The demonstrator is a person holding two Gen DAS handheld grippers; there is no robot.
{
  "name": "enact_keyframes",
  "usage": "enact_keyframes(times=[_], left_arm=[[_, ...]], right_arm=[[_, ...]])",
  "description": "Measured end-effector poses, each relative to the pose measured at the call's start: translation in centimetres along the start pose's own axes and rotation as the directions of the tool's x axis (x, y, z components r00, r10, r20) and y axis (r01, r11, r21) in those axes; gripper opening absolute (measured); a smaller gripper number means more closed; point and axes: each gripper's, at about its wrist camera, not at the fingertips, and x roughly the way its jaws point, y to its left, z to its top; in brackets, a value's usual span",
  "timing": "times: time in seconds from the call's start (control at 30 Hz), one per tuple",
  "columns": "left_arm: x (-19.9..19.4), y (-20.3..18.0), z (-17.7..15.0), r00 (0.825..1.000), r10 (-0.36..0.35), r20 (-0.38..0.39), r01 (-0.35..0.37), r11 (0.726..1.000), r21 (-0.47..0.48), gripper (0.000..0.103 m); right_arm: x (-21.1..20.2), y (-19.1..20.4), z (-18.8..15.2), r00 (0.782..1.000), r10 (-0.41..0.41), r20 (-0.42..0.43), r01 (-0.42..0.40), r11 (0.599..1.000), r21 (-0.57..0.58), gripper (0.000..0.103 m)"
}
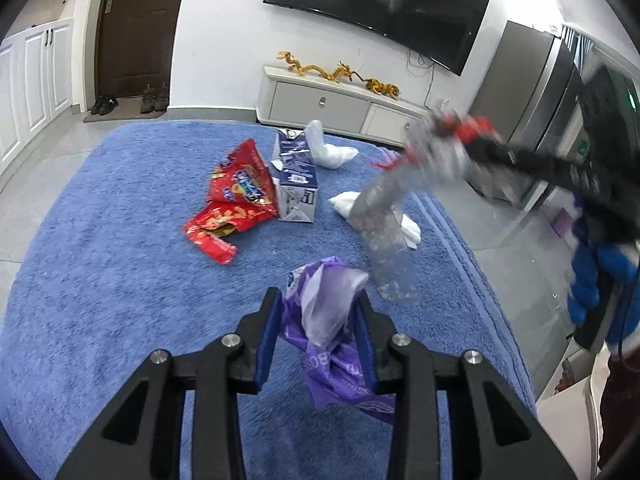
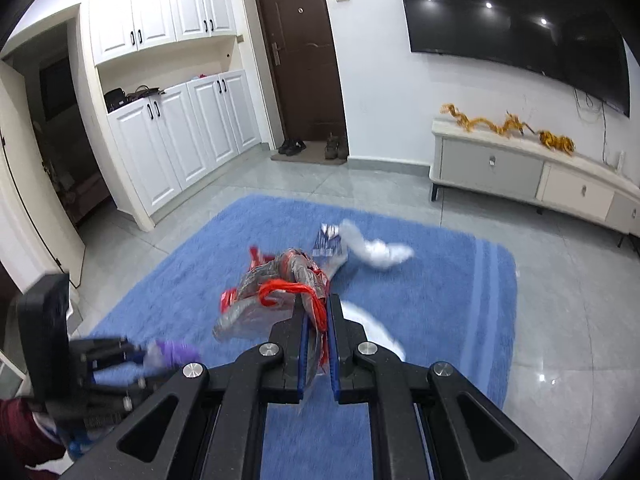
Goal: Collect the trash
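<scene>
My left gripper (image 1: 318, 300) is shut on a crumpled purple and white wrapper (image 1: 332, 332), held above the blue rug (image 1: 120, 280). My right gripper (image 2: 316, 300) is shut on a clear plastic trash bag with red drawstring handles (image 2: 276, 292); the bag hangs blurred at the right of the left wrist view (image 1: 400, 184). On the rug lie a red snack bag (image 1: 236, 196), a blue and white milk carton (image 1: 296, 176), white crumpled tissues (image 1: 328, 148) and a clear plastic bottle (image 1: 392, 264). The left gripper with its wrapper shows at lower left in the right wrist view (image 2: 168, 354).
A white TV cabinet (image 1: 340, 104) with gold dragon figures stands past the rug under a wall TV (image 1: 380, 4). A brown door (image 2: 300, 56) with shoes in front and white cupboards (image 2: 180, 132) are on the far left. Grey tile floor surrounds the rug.
</scene>
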Motion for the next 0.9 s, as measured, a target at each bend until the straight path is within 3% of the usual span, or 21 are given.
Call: enact_keyframes(times=[0.2,0.37,0.43,0.5,0.53,0.67,0.9], left_arm=[[-1.4,0.8,-0.7,1.0,0.005,0.01,-0.005,1.0,-0.025,0.033],[-1.8,0.7,-0.9,1.0,0.006,0.009,-0.006,1.0,-0.029,0.033],[-1.9,0.5,-0.9,1.0,0.008,0.009,-0.007,1.0,-0.027,0.033],[-1.7,0.4,-0.8,1.0,0.008,0.009,-0.008,1.0,-0.026,0.033],[-1.6,0.4,-0.8,1.0,0.008,0.008,-0.008,1.0,-0.026,0.033],[-1.1,0.3,-0.9,1.0,0.004,0.001,-0.004,1.0,-0.029,0.033],[-0.5,-0.4,-1.1,1.0,-0.004,-0.007,0.004,1.0,-0.017,0.033]], right_arm=[[-0.2,1.6,-6.6,0.991,0.035,-0.125,-0.038,0.999,-0.02,0.009],[0.3,1.4,-11.6,0.975,0.069,-0.212,-0.06,0.997,0.045,0.011],[0.0,1.3,-12.3,0.973,0.071,-0.221,-0.061,0.997,0.052,0.021],[-0.6,1.4,-12.8,0.973,0.082,-0.215,-0.072,0.996,0.056,0.044],[-0.9,1.6,-13.0,0.973,0.09,-0.212,-0.08,0.995,0.055,0.046],[-2.0,2.4,-13.4,0.972,0.096,-0.214,-0.094,0.995,0.016,0.047],[-1.1,2.3,-12.8,0.978,0.01,-0.211,-0.018,0.999,-0.036,0.044]])
